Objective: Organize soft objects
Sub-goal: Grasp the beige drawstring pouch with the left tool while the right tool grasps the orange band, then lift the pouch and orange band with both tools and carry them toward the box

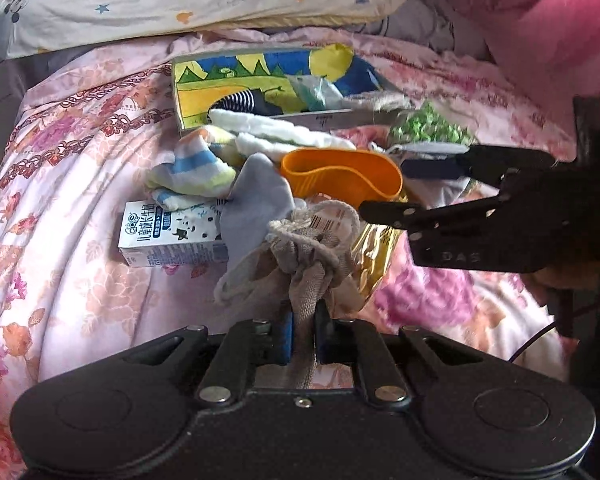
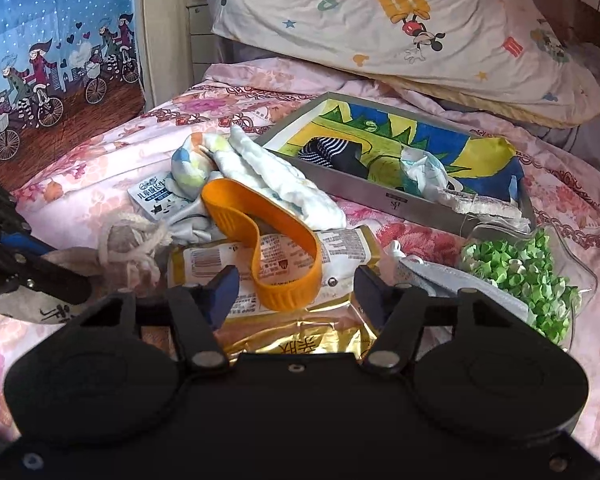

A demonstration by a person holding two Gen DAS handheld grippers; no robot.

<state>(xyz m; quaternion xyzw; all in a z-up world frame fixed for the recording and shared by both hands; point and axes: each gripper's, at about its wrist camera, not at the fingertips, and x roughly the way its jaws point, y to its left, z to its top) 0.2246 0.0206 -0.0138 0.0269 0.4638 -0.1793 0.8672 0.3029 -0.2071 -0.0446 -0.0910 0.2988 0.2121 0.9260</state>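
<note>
While our left gripper [image 1: 302,330] is clamped shut on a beige knitted cloth [image 1: 312,256], whose bunched folds and pale cord rise just ahead of the blue pads, our right gripper [image 2: 296,284] stands wide open with nothing between its fingers, hovering low over a gold snack packet [image 2: 300,332] that lies flat on the floral bedspread [image 2: 100,152]. From the left wrist view we see the right gripper coming in from the right side, its jaws parted near the packet's crinkled foil edge. Resting across the packet is an orange band [image 2: 260,248], a curled loop with ribbed outer faces, and just beyond it sits the heap of soft things: a grey sock [image 1: 256,204] touching the held cloth, a striped sock [image 1: 192,172] in blue, yellow and white, and a white quilted cloth [image 2: 276,180] draped toward the box. Under the socks lies a small milk carton [image 1: 172,236], on its side. Farther out we find a shallow grey box [image 2: 380,188] lined with a bright green, yellow and blue picture; inside it lie a dark striped sock [image 2: 328,152] and a crumpled pale cloth [image 2: 424,172]. To the right of the box, a clear container [image 2: 572,264] holds green paper stars [image 2: 512,264], with a light blue fabric piece [image 2: 440,276] lying just beside it. At the head of the bed a cartoon-print pillow [image 2: 380,32] leans over the bedspread, and a blue curtain [image 2: 40,40] with cyclists hangs at the far left.
</note>
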